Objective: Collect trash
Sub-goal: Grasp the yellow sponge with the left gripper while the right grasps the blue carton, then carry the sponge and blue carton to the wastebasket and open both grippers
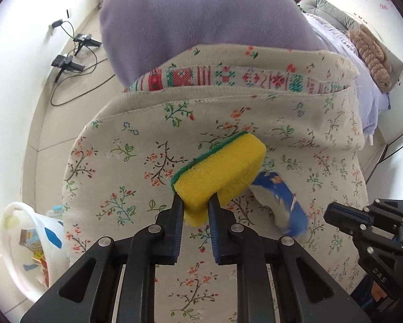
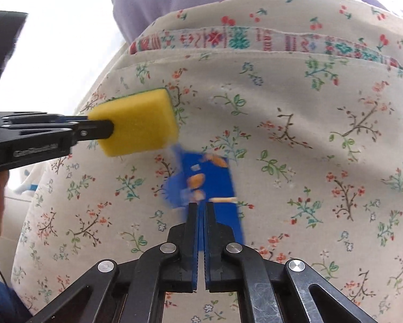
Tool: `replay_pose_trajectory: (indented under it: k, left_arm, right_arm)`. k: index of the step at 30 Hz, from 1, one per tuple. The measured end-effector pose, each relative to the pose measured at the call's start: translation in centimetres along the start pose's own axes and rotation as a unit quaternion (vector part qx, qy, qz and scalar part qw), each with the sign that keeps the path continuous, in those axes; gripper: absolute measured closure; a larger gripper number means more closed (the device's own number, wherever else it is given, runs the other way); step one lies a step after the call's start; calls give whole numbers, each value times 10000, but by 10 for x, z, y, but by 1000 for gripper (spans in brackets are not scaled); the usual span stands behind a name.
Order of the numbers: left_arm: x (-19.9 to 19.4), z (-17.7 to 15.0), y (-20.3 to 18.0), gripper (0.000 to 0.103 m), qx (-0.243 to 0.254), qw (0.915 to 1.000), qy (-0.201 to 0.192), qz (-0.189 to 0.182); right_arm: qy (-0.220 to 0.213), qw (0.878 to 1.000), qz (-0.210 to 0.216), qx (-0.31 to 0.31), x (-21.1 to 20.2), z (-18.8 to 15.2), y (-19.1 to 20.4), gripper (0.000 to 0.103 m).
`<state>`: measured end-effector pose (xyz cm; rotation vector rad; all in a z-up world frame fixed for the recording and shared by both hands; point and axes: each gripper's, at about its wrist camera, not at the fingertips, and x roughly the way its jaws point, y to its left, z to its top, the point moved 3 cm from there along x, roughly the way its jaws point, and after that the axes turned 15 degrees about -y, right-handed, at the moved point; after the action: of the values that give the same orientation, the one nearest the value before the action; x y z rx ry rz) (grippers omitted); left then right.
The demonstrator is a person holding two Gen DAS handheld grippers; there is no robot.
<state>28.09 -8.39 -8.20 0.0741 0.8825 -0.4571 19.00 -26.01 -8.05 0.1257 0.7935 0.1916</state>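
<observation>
Two grips: left claw (image 1: 196, 202) pinches the sponge (image 1: 220, 175), right claw (image 2: 200, 207) the blue wrapper (image 2: 209, 185); next, reach the bin (image 1: 26, 245) at eight o'clock.

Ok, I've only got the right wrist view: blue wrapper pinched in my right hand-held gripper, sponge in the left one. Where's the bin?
Observer: A white bin stands on the floor, low left in the left wrist view, beside the edge of the floral cloth.
Operator: Anything in it already?
Observer: Yes, some printed paper scraps lie inside.
Operator: What else is on that floor?
Observer: Two black devices with cables sit farther back, near the wall.
</observation>
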Motion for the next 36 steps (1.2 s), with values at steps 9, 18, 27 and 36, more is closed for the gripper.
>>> replay_pose_trajectory:
  k: [9, 18, 27, 36]
  left_arm:
    - [-17, -6, 17, 85, -363, 9990, -13, 267]
    - [-38, -9, 33, 85, -532, 9981, -95, 284]
    - [-56, -13, 52, 85, -754, 9967, -154, 262]
    - [-77, -13, 80, 85, -1073, 9932, -285, 358]
  right_arm:
    - [118, 9994, -36, -335, 39, -8, 20, 21]
    - [515, 9806, -752, -1737, 82, -41, 51, 20]
    - [-34, 9978, -616, -223, 51, -5, -2, 52]
    - [-166, 9997, 151, 38, 40, 4, 23, 52]
